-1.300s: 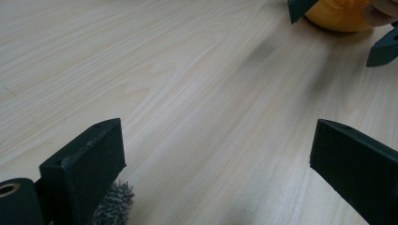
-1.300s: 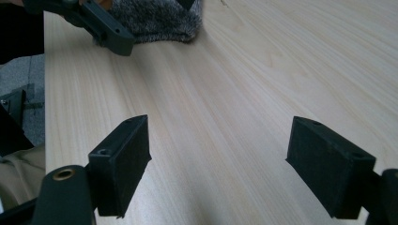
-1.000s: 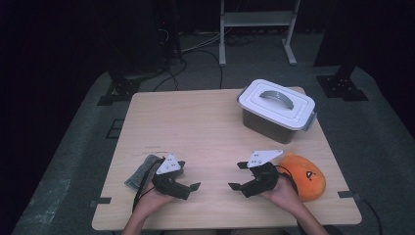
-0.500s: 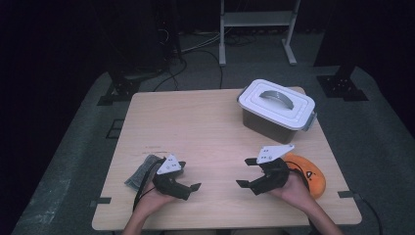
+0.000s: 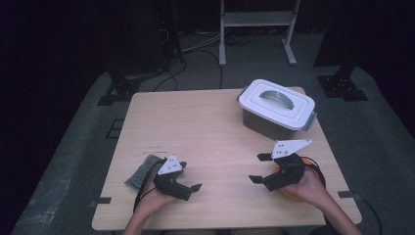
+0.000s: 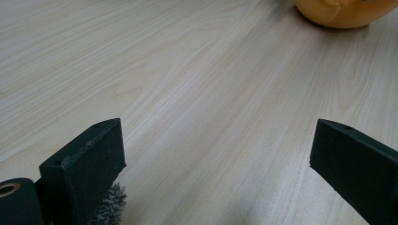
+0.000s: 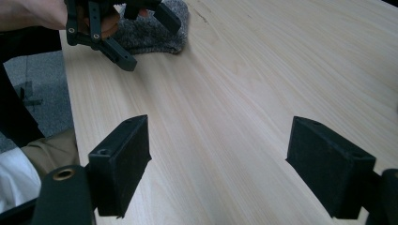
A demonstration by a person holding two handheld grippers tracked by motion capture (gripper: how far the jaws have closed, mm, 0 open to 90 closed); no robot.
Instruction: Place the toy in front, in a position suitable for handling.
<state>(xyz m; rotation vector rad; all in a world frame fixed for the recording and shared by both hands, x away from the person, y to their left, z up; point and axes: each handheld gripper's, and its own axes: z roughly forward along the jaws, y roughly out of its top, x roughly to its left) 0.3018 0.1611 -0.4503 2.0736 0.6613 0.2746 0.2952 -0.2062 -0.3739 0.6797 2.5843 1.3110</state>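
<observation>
Near the table's front edge my left gripper point(image 5: 191, 176) rests open, with nothing between its fingers; in its own view point(image 6: 218, 145) bare wood lies between the jaws. A grey fuzzy cloth point(image 5: 142, 169) lies just to its left, and its fringe point(image 6: 110, 211) peeks out by the left jaw. My right gripper point(image 5: 258, 168) is open too, held a little above the table at the front right, its jaws point(image 7: 218, 140) wide apart over bare wood. An orange soft object point(image 5: 289, 192) lies under the right hand and appears again as an orange lump point(image 6: 345, 9).
A white lidded box point(image 5: 276, 105) with a grey handle and side clips stands at the back right of the wooden table point(image 5: 195, 127). The right gripper view looks across to the left gripper point(image 7: 117, 28) and the cloth point(image 7: 155, 26). The floor beyond is dark.
My right gripper has moved right and risen a little, its hand now over the orange object. The left gripper has stayed put.
</observation>
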